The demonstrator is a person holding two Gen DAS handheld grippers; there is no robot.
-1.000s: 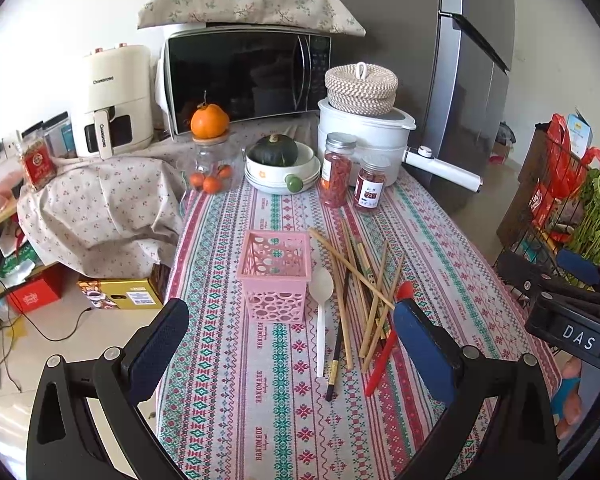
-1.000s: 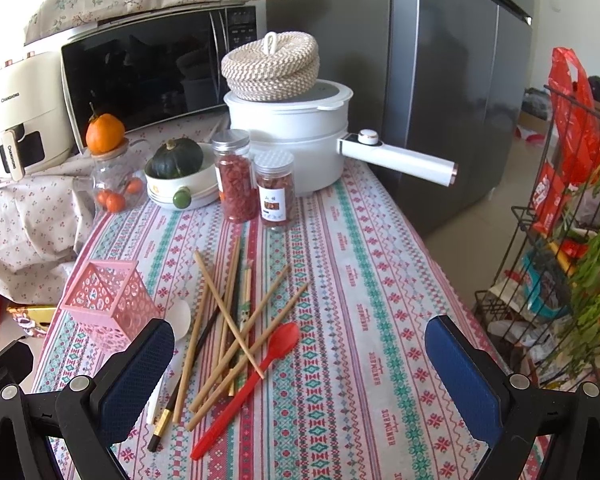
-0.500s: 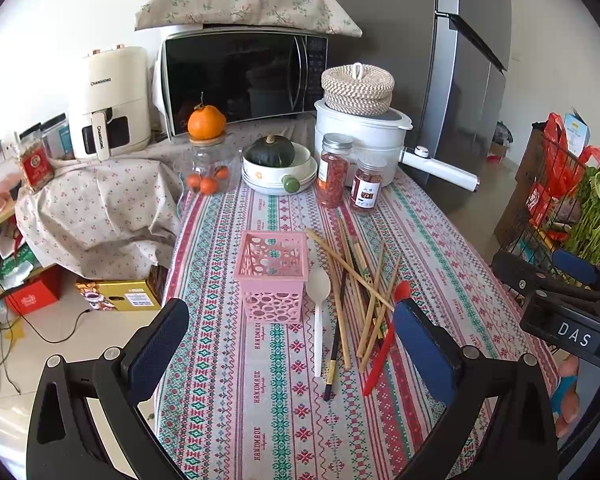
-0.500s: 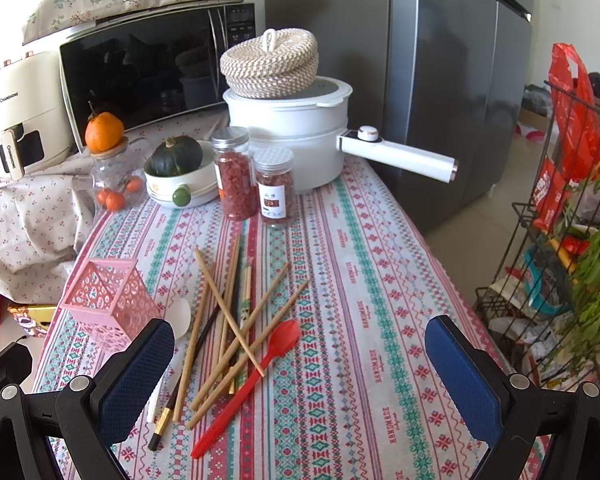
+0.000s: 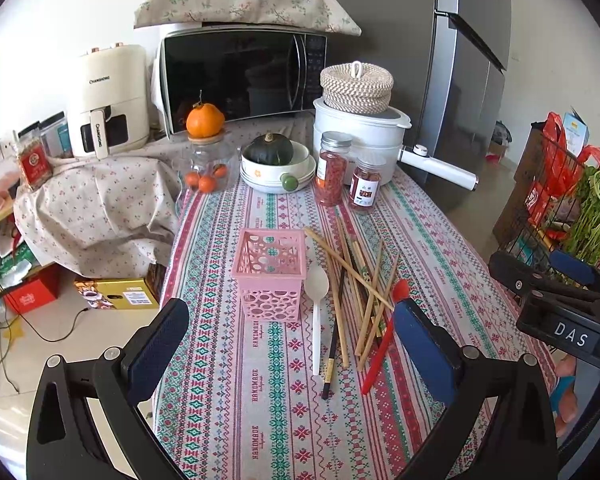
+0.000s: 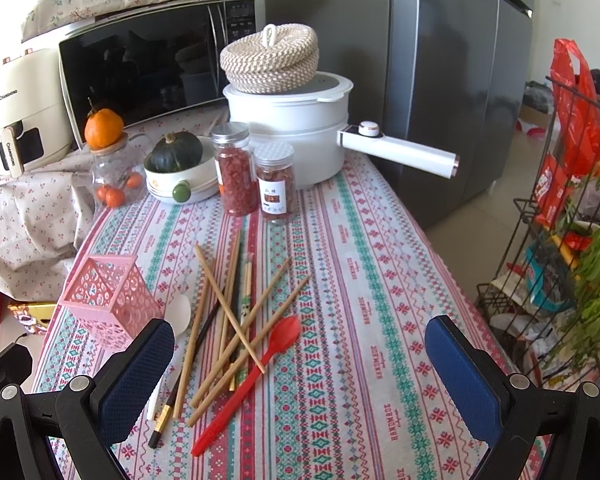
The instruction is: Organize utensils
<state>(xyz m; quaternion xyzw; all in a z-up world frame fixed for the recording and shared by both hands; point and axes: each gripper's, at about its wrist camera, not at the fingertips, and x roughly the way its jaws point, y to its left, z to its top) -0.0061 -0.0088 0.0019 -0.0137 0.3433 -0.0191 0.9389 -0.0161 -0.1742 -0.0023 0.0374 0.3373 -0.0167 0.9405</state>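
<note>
Right wrist: tablecloth bare right of chopsticks.

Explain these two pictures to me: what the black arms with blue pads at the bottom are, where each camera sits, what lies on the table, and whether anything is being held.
There is no robot here. A person holds a two-finger gripper in each hand, and a fisheye camera on each looks forward along its fingers. One picture comes from the left gripper, the other from the right gripper. The blue pads are the fingertips. Both grippers are open and hold nothing.

On the patterned tablecloth stands a pink basket. Beside it lie a white spoon, a loose pile of chopsticks and a red spoon. Further back stand jars, a bowl and a white pot.
</note>
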